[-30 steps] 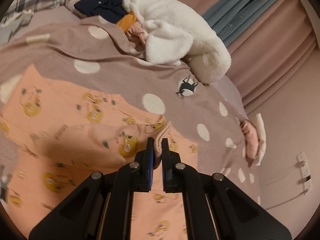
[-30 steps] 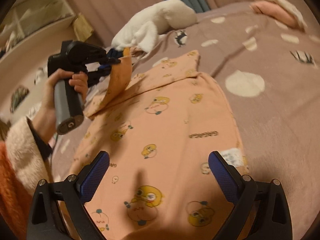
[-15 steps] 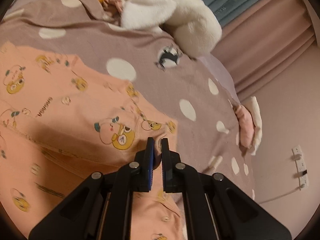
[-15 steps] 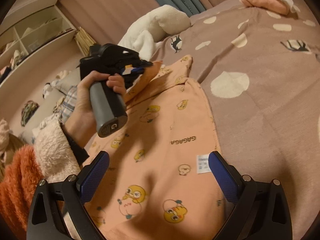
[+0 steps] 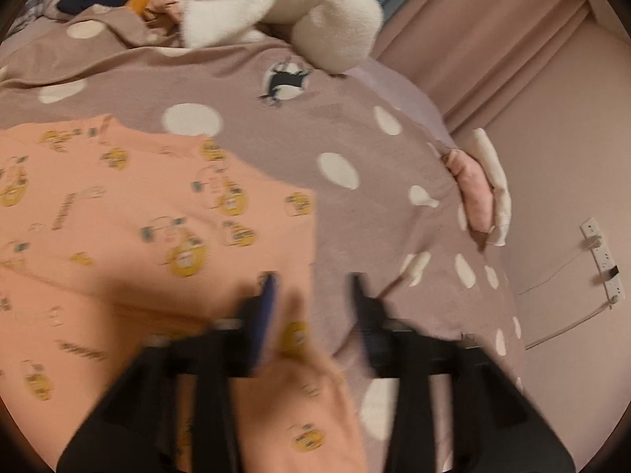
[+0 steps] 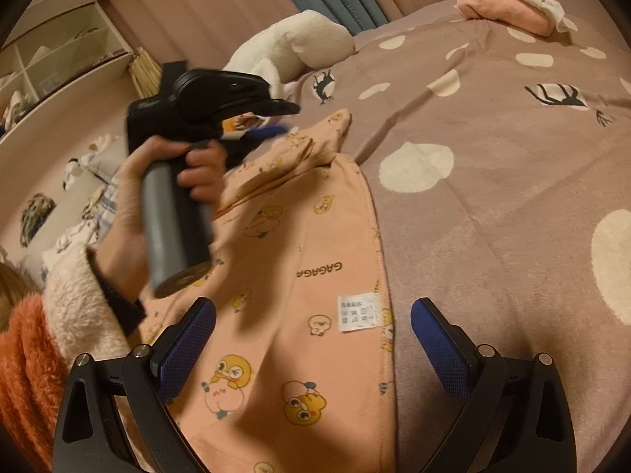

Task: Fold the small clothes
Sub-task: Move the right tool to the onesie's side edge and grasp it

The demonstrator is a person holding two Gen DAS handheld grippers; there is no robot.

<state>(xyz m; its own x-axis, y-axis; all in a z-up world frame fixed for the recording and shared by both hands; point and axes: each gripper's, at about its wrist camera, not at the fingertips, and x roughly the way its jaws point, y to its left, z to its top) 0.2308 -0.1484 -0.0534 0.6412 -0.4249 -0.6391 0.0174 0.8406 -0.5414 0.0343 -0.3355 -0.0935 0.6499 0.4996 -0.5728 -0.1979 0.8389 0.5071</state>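
The left hand-held gripper (image 5: 313, 299) was smeared by motion blur in its own view, so its fingertips were hard to make out, yet the two jaws stood clearly apart with nothing between them. In the right wrist view its fingers were partly hidden behind its black body, above the folded-over edge of the garment.

One peach garment (image 6: 315, 276) printed with yellow cartoon chicks lay flat on the bed (image 6: 493, 197), cut off at the lower edge of both views. One white care label (image 6: 357, 312) showed near its hem. A spotted mauve bedspread covered the bed. One white fluffy plush (image 5: 276, 4) lay at the far end, and one small folded pile of pink and white clothes (image 5: 481, 193) sat near the bed's edge.

The right hand-held gripper (image 6: 313, 339) was spread wide, its blue pads (image 6: 185, 345) hovering over the garment's hem and bedspread, holding nothing. The person's left hand (image 6: 157, 197) grasped the grey handle.
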